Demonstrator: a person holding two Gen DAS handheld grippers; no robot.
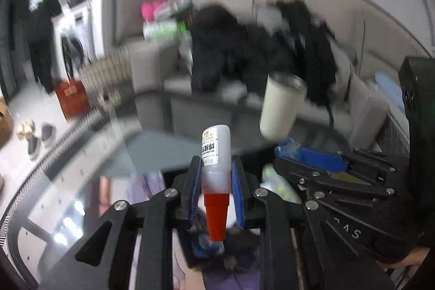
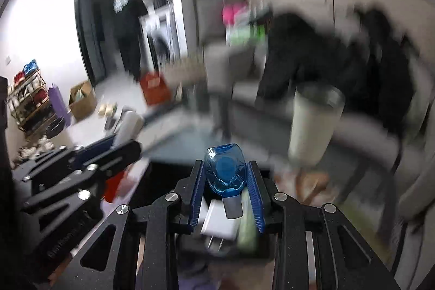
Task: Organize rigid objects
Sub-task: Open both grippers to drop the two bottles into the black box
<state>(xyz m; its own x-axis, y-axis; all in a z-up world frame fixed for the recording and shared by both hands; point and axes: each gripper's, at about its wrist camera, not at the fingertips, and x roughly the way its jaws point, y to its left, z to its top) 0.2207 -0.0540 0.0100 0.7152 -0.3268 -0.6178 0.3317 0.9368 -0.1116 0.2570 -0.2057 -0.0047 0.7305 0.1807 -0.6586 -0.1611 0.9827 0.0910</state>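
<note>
From the left wrist view, the left gripper (image 1: 216, 175) is clamped on a small white bottle with a red cap (image 1: 215, 167), cap pointing back toward the camera, the blue pads biting only the middle of its body; being slick and round, it could twist or slide out if swung fast. At two o'clock a cream tumbler (image 1: 281, 106) stands tilted, seemingly on the table's far side, and the right gripper (image 1: 288, 151) sits just beneath it at three o'clock, so a sideways sweep could knock the cup over. The glass table (image 1: 81, 181) has its curved edge running off at nine o'clock, with open surface between. From the right wrist view, the right gripper (image 2: 227, 175) is closed around a blue translucent item (image 2: 225, 170), perhaps a small dispenser, though blur makes that hard to say; it is pinched by its rounded sides and may squirt loose. A white plug (image 2: 217, 219) lies below it at six o'clock. The tumbler (image 2: 312, 124) looms at two o'clock, near enough to clip, and the left gripper (image 2: 119, 151) crowds in at nine o'clock, so the two could collide. Straight ahead at twelve looks freest.
</note>
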